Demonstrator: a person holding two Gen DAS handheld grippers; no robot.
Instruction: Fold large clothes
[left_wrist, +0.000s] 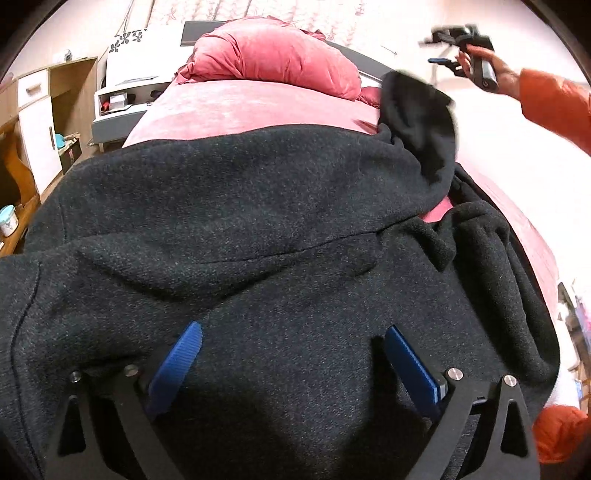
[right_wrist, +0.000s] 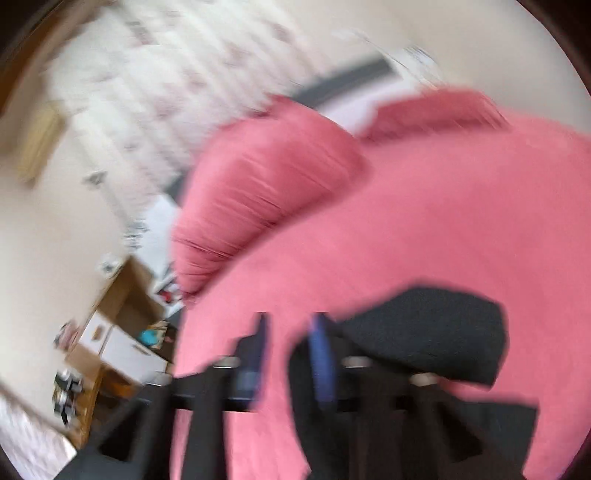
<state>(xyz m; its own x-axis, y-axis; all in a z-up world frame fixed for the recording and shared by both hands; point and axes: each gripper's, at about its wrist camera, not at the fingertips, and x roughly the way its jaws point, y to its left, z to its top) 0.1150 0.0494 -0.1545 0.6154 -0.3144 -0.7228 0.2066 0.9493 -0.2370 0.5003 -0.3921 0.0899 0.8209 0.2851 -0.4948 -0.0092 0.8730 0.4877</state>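
A pink-covered bed (left_wrist: 236, 107) carried a dark grey coat (left_wrist: 258, 229) spread across its near end. The left gripper (left_wrist: 291, 354) hovered over it, fingers wide apart, empty. The right gripper (right_wrist: 291, 354), blurred, showed parted fingers holding nothing.

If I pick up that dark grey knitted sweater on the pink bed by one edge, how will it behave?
The dark grey knitted sweater will likely droop: it already lies in soft folds, and one flap curls limply. Its thick fuzzy knit suggests some weight and good grip. It may drag on the pink bed cover.
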